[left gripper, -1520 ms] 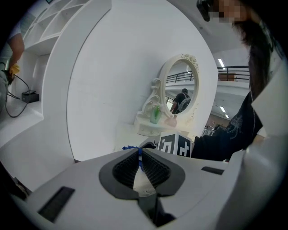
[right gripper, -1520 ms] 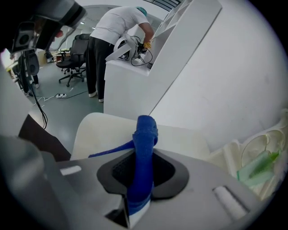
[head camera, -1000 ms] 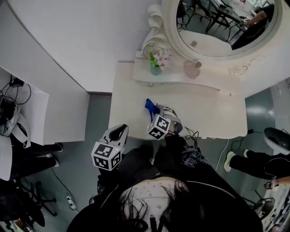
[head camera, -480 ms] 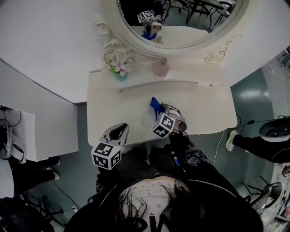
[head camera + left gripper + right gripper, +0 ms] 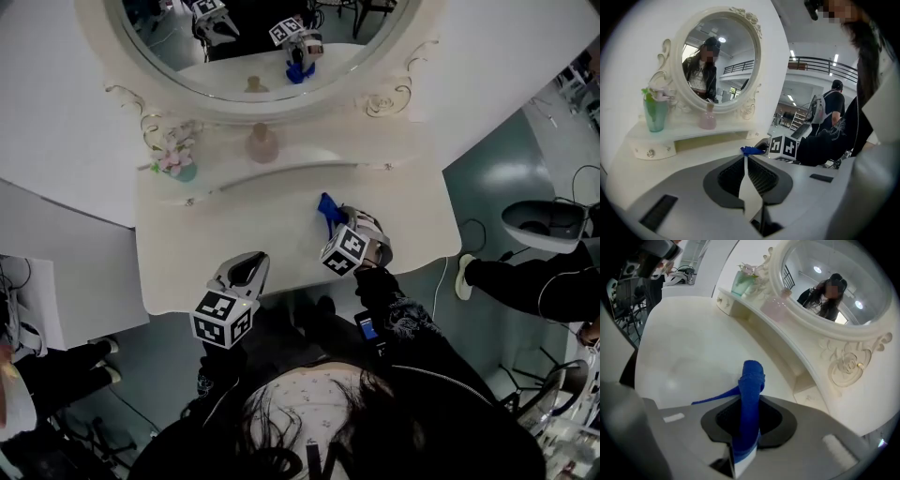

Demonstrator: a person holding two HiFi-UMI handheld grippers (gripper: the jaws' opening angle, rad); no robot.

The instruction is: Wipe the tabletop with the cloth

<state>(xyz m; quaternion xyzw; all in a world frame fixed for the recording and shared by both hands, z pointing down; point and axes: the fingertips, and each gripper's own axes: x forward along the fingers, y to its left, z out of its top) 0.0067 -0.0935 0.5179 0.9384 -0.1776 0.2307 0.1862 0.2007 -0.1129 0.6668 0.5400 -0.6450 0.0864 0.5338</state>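
Observation:
A blue cloth is bunched between the jaws of my right gripper, which is shut on it over the right half of the white dressing-table top. In the right gripper view the cloth sticks up out of the right gripper, and a thin strip trails left over the tabletop. My left gripper hovers at the table's front edge. Its jaws meet in the left gripper view, so the left gripper is shut and holds nothing.
A raised shelf at the back carries a teal vase of flowers and a pink bottle under a large oval mirror. A person's shoe and cables lie on the floor to the right. A white desk stands to the left.
My right gripper has carried the cloth from the left part of the tabletop toward the right. The head view has swung, so the mirror now fills the top. The left gripper stays at the front edge.

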